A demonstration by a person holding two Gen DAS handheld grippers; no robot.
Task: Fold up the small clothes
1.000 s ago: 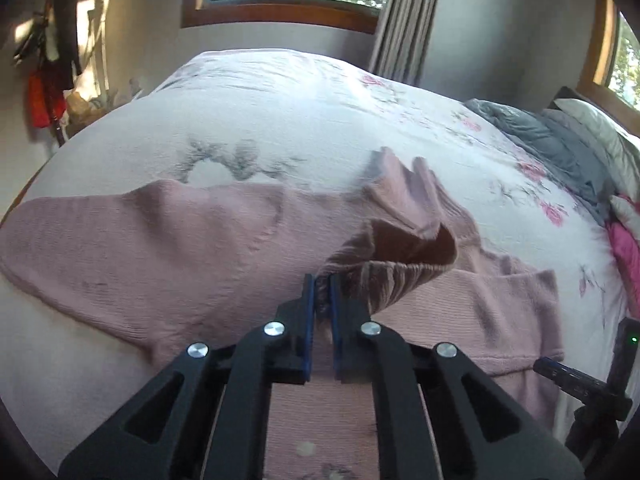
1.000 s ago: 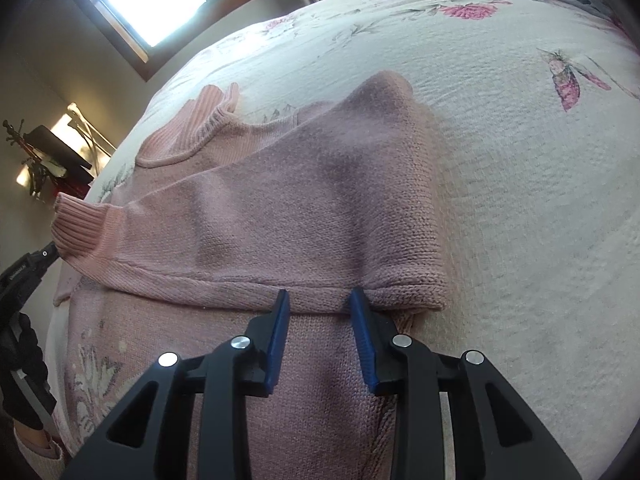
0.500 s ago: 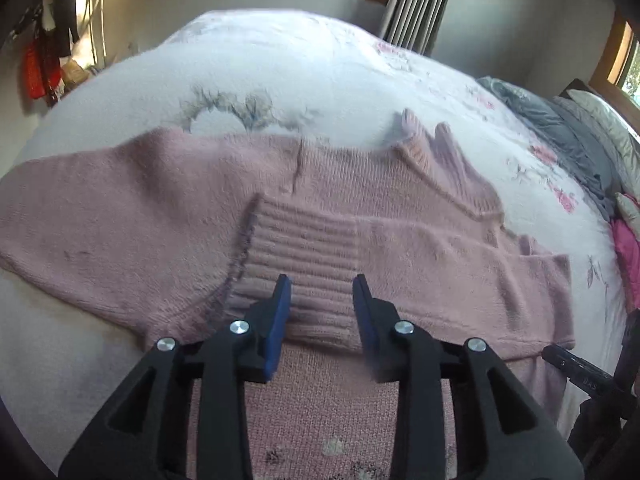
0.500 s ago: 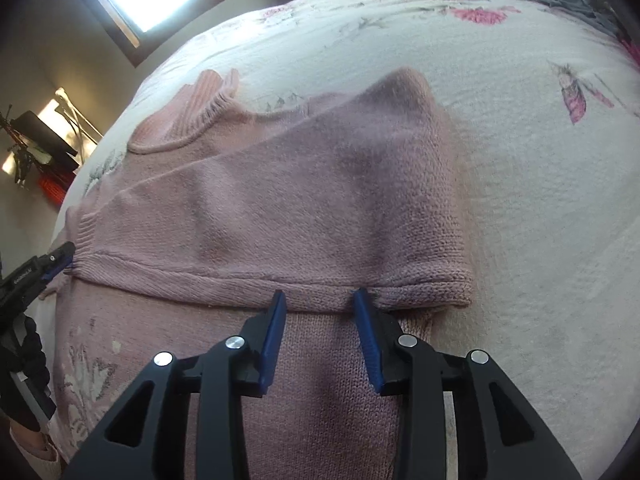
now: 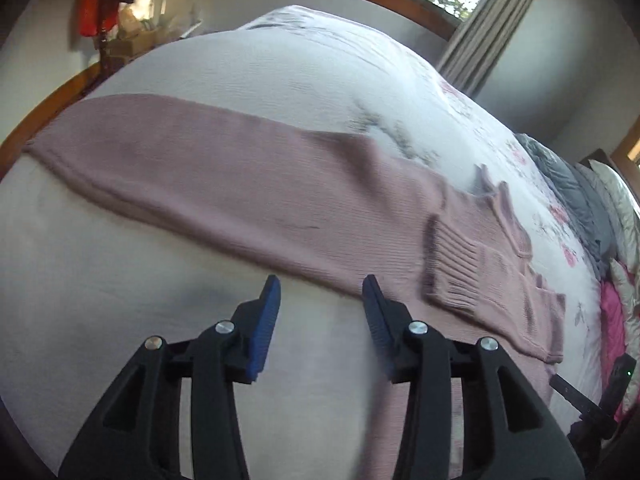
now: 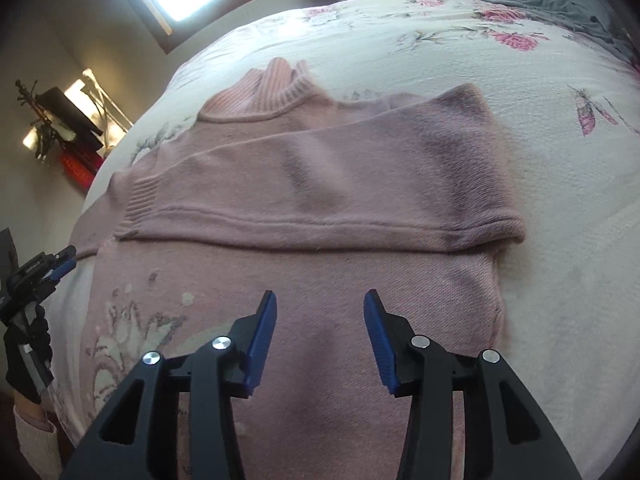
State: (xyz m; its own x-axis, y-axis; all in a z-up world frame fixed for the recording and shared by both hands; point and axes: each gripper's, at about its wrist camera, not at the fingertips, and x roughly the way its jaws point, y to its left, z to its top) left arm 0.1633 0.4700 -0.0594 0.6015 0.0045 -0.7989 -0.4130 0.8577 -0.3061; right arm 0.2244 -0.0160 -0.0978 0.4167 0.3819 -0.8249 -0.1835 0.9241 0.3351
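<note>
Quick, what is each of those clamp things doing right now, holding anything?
Left gripper: open, holding nothing.
Right gripper: open, holding nothing, over the pink sweater.

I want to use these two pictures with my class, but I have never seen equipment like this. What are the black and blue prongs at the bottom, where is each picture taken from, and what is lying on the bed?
No robot is here. A person holds a two-finger tool in each hand, and a wide-angle camera on each tool looks forward along its fingers. One picture comes from the left gripper, the other from the right gripper. The blue-tipped prongs are those fingers. Both grippers are open and hold nothing.

On the floral bedspread lies a pink sweater. One sleeve is folded across its chest. The other sleeve lies stretched out to the side, in front of the left gripper. The left gripper also shows at the edge of the right picture.
</note>
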